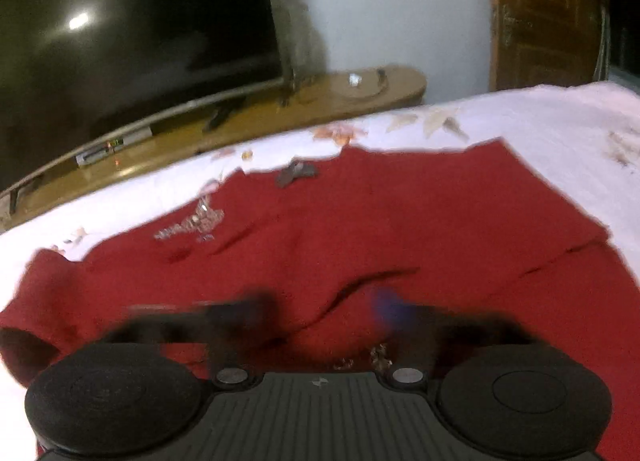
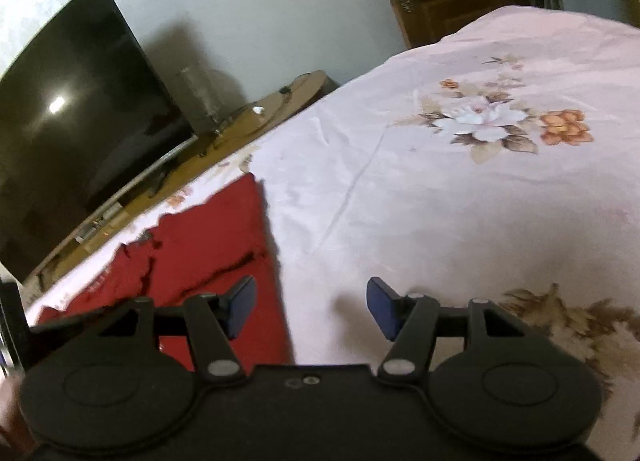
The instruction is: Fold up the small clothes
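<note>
Right tongs [image 2: 311,307] are hovering wide apart, blue pads [image 2: 240,303] well separated and gripping nothing, poised right over the edge where the red garment [image 2: 216,245] meets the bedsheet [image 2: 460,189]. One pad is sitting above red cloth, the other above bare sheet.

Left tongs [image 1: 320,317] are coming through as a smear of motion blur over the middle of the red garment [image 1: 360,221]. The fingers appear set apart, with a hint of blue on one side, but I cannot tell whether they are gaping or pinching cloth.

That garment is lying spread on the bed, wrinkled, with a long crease running across it just ahead of the left tongs. A sleeve [image 1: 28,341] is trailing off to the near left, and a silvery embellished patch [image 1: 192,223] is glinting further back on the left. Along the right side a second layer of red is showing beneath the upper one.

Floral prints are decorating the pale bedsheet [image 1: 560,121]. Beyond the bed, a dark television [image 1: 120,41] is standing on a wooden TV stand [image 1: 340,97], with a wooden door [image 1: 548,13] off to the right against the white wall.
</note>
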{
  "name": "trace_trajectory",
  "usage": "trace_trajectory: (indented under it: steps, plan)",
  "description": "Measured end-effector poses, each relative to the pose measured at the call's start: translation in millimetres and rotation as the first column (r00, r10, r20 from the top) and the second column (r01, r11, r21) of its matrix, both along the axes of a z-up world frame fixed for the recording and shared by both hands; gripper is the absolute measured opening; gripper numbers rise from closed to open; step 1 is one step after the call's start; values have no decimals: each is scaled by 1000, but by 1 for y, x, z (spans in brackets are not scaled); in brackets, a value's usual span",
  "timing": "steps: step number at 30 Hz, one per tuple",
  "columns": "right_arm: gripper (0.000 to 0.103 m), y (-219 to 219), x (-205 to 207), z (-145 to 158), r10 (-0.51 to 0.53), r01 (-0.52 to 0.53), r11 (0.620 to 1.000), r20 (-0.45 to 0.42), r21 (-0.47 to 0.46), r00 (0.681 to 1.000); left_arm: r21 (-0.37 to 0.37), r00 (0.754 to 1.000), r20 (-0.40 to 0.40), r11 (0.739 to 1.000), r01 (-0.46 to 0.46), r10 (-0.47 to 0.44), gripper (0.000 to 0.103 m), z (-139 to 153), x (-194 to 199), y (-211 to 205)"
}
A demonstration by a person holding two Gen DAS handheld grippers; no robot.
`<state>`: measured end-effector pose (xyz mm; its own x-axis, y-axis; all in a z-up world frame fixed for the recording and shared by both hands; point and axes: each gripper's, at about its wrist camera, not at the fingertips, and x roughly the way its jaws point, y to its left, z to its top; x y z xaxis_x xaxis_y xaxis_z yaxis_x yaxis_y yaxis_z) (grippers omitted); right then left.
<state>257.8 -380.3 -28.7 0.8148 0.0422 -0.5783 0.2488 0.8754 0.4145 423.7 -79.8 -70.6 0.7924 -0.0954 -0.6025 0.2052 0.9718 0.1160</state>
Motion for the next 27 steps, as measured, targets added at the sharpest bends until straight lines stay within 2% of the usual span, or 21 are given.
trace_trajectory:
  steps: [1, 3, 6, 8, 10, 13, 17, 19, 21, 22, 23, 27]
  plan:
    - [62, 2, 6, 1, 16, -16, 1000, 10, 18, 1000, -27, 999, 40, 1000, -11, 12, 85, 8, -10, 14]
    - [62, 11, 20, 1, 67, -69, 995, 31, 72, 997, -50, 997, 62, 998, -47, 50, 85, 18, -22, 41]
    - [60, 42, 54, 0, 174, -182, 968, 61, 174, 983, -73, 980, 85, 982, -175, 181, 85, 24, -37, 101]
    - [54, 65, 80, -6, 246, -257, 932, 74, 256, 966, -84, 957, 62, 957, -276, 282, 85, 19, -51, 143]
    - [52, 92, 105, -13, 303, -310, 902, 69, 300, 950, -91, 944, 20, 941, -325, 328, 85, 13, -56, 172]
    - [50, 130, 138, -26, 363, -354, 876, 35, 327, 931, -90, 938, -31, 934, -346, 344, 83, 1, -55, 198]
    - [50, 155, 171, -49, 364, -315, 859, -48, 405, 930, -142, 932, -98, 922, -361, 350, 74, -16, -48, 218]
    - [48, 158, 180, -52, 347, -296, 864, -54, 408, 936, -165, 929, -116, 916, -366, 350, 68, -22, -46, 224]
    - [35, 160, 183, -52, 327, -281, 881, -60, 380, 943, -181, 932, -115, 915, -361, 345, 66, -26, -40, 224]
    - [13, 161, 186, -49, 320, -278, 895, -68, 348, 945, -183, 935, -113, 918, -353, 337, 60, -27, -37, 224]
    - [6, 162, 188, -45, 316, -281, 911, -74, 304, 946, -184, 939, -113, 921, -342, 326, 53, -31, -36, 226]
    - [6, 154, 178, -14, 312, -311, 941, 13, 130, 950, -185, 957, -110, 940, -285, 269, 37, -32, -28, 226]
